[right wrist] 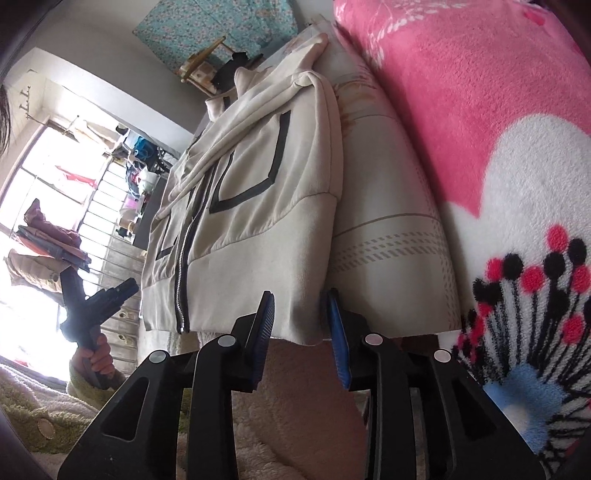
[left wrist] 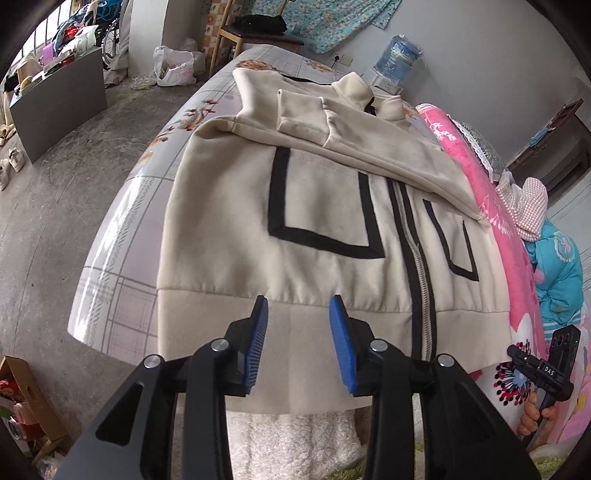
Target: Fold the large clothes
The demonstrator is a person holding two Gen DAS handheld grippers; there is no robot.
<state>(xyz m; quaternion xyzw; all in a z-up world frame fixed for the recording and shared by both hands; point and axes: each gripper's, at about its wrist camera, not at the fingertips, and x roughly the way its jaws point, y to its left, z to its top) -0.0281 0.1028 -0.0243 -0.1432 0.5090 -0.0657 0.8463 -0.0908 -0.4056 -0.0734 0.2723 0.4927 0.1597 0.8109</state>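
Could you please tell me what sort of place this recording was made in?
Most likely a lived-in bedroom at home: the cream jacket lies on a bed beside a pink floral blanket, with a wooden chair and a water dispenser bottle against the wall.

Jacket [left wrist: 332,229] far sleeve hidden under folded near sleeve, hem underside unseen; cardboard box [left wrist: 26,398] cut by frame edge; window [right wrist: 44,177] area blown out.
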